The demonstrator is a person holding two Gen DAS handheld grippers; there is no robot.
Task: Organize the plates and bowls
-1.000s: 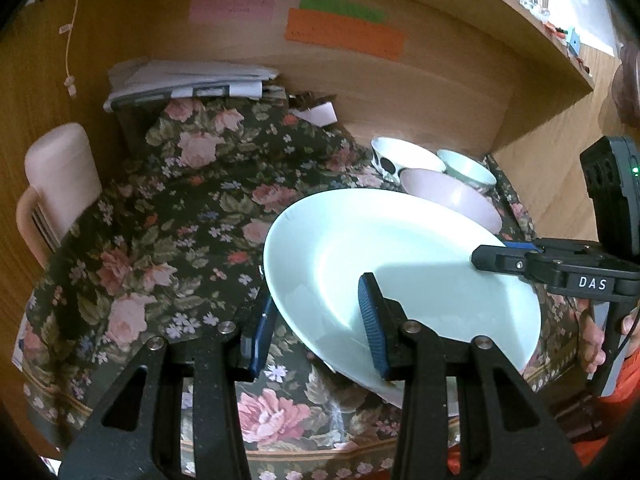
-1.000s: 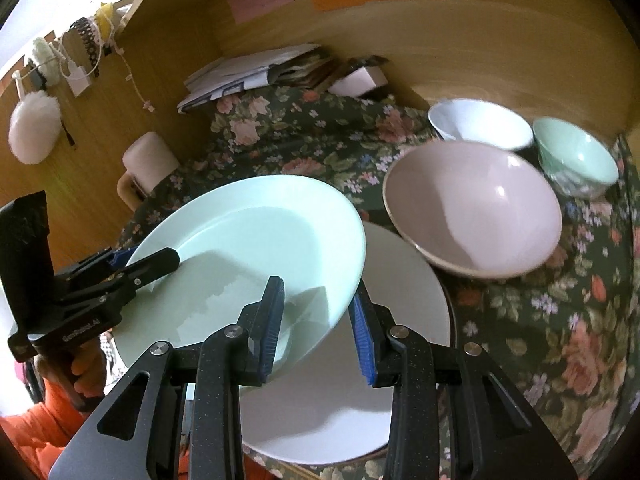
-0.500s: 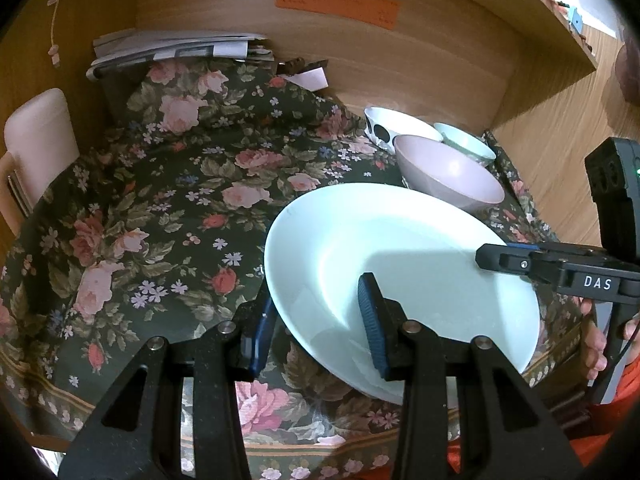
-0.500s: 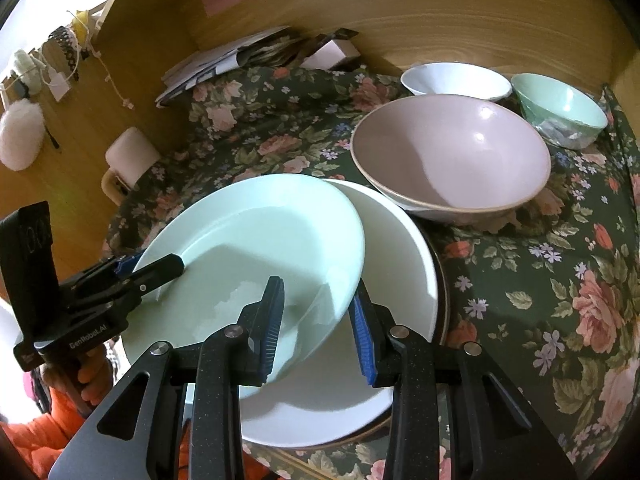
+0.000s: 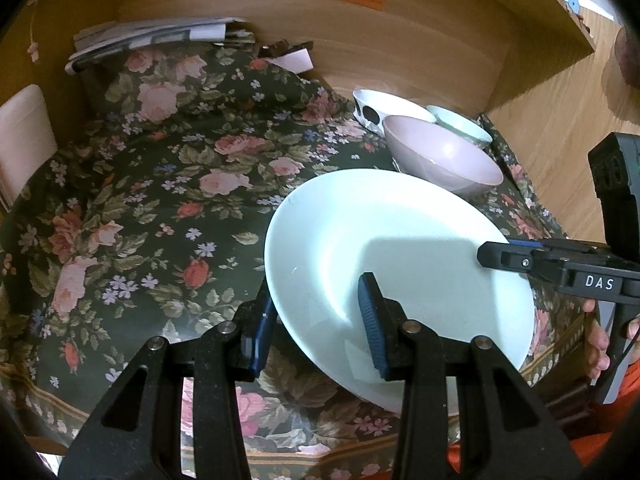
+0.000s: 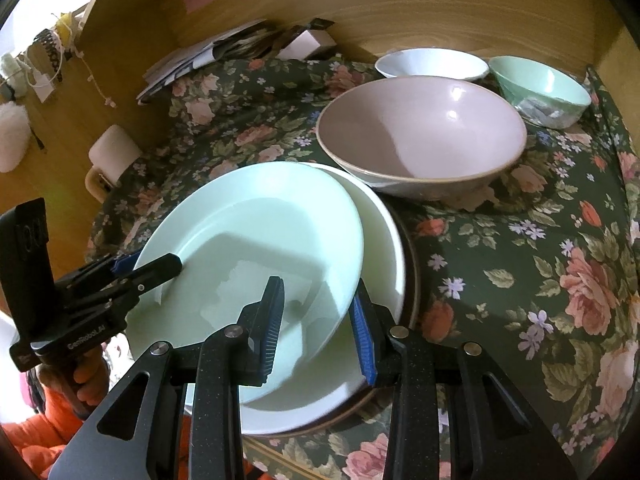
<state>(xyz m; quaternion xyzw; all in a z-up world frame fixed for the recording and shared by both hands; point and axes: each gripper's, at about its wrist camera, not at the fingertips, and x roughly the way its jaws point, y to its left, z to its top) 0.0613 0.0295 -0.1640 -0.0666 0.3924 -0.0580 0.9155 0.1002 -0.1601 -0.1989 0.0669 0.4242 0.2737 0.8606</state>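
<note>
A pale green plate [image 5: 400, 248] is held between both grippers. My left gripper [image 5: 316, 300] is shut on its left rim, one pad on top and one under. My right gripper [image 6: 316, 292] is shut on the opposite rim of the same green plate [image 6: 248, 220]. The plate sits slightly tilted, low over a white plate [image 6: 380, 240] that rests on a dark brown plate [image 6: 414, 264], and is offset to their left. Whether it touches the white plate I cannot tell. A large pink bowl [image 6: 420, 128], a white bowl [image 6: 432, 64] and a green bowl [image 6: 540, 84] stand behind.
A floral cloth [image 5: 160, 200] covers the table, which is boxed in by wooden walls [image 5: 420, 52] behind and to the right. Stacked papers [image 5: 152, 36] lie at the back left. A pale mug [image 6: 114, 152] stands at the left edge. A person's hand [image 5: 600, 344] grips the right handle.
Both grippers have sunk together with the green plate, bringing it closer down over the white plate. The grips have not changed.
</note>
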